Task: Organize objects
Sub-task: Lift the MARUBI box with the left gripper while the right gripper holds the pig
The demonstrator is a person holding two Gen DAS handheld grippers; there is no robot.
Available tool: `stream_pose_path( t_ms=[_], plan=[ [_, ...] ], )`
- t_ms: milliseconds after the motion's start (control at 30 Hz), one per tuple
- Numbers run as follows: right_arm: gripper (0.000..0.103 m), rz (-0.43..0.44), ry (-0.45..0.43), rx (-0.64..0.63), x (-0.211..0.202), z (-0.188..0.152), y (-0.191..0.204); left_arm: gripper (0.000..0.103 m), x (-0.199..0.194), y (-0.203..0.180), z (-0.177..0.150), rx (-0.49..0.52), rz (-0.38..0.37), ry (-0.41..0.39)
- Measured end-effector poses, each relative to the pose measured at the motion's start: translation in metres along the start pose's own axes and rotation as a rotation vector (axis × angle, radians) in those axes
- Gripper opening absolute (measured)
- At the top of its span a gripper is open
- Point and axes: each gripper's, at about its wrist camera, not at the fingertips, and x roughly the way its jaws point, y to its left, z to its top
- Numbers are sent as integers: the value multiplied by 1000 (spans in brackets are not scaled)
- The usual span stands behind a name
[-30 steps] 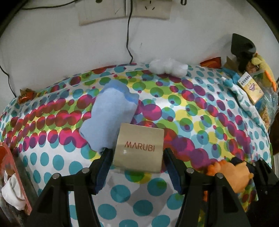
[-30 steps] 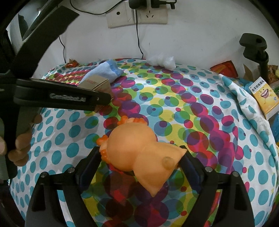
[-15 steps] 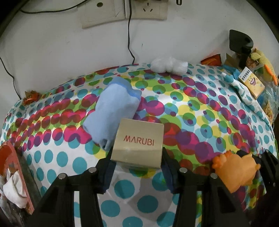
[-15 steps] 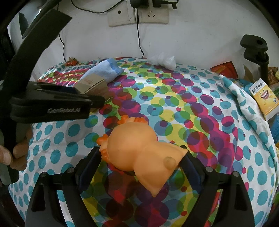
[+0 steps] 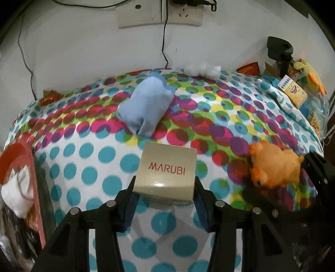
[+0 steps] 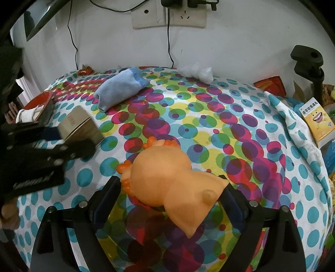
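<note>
My left gripper (image 5: 164, 189) is shut on a tan MARUBI box (image 5: 166, 170) and holds it above the dotted tablecloth; the box also shows in the right wrist view (image 6: 80, 127), at the left. My right gripper (image 6: 170, 194) is shut on an orange rubber toy (image 6: 167, 180), which also shows at the right of the left wrist view (image 5: 274, 165). A folded light blue cloth (image 5: 146, 107) lies on the table beyond the box, and shows in the right wrist view (image 6: 120, 87) at the far left.
A white wad (image 5: 203, 69) lies at the far edge by the wall. A yellow carton (image 6: 318, 121) and a black clamp stand (image 6: 307, 62) are at the right edge. A red container (image 5: 18, 167) with white cloth stands at the left. Cables hang from wall sockets (image 6: 169, 14).
My left gripper has pulled back toward me and left with the box, away from the blue cloth. The right gripper with the orange toy has barely moved.
</note>
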Motion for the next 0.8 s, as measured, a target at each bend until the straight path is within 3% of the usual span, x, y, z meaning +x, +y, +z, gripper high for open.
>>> stream_pose_path(
  t_ms=[600, 800],
  plan=[
    [91, -21, 8, -16, 2, 1, 3, 49, -35, 8, -57, -20, 70, -14],
    [91, -23, 9, -17, 3, 1, 3, 49, -49, 13, -73, -46, 51, -9]
  ],
)
